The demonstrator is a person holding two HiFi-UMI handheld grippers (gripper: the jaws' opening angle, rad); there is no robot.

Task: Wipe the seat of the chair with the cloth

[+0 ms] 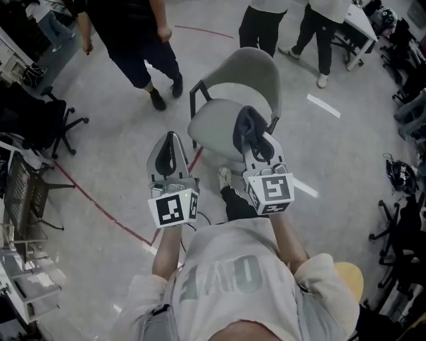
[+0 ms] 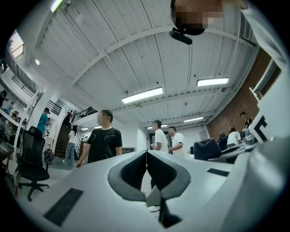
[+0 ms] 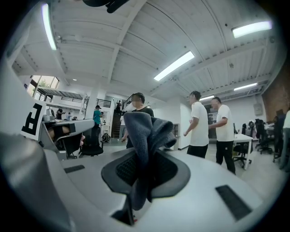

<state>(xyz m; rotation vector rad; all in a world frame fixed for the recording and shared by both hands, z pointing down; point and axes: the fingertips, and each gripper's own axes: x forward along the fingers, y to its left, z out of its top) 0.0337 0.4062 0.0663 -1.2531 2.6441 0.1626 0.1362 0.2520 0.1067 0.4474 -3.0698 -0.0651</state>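
A grey chair (image 1: 219, 120) with a curved back stands on the floor ahead of me, its seat bare. My right gripper (image 1: 251, 133) is held up over the seat's near right edge, shut on a dark grey cloth (image 1: 247, 122). In the right gripper view the cloth (image 3: 144, 136) bunches up between the closed jaws and sticks out past the tips. My left gripper (image 1: 169, 148) hovers to the left of the chair, over the floor, shut with nothing in it; its tips (image 2: 146, 153) meet in the left gripper view.
A person in black (image 1: 136, 40) walks at the upper left; two people in white shirts (image 1: 293, 20) stand behind the chair. Black office chairs (image 1: 40, 123) and a rack are at the left; more chairs (image 1: 403, 220) line the right. Red tape (image 1: 100, 206) crosses the floor.
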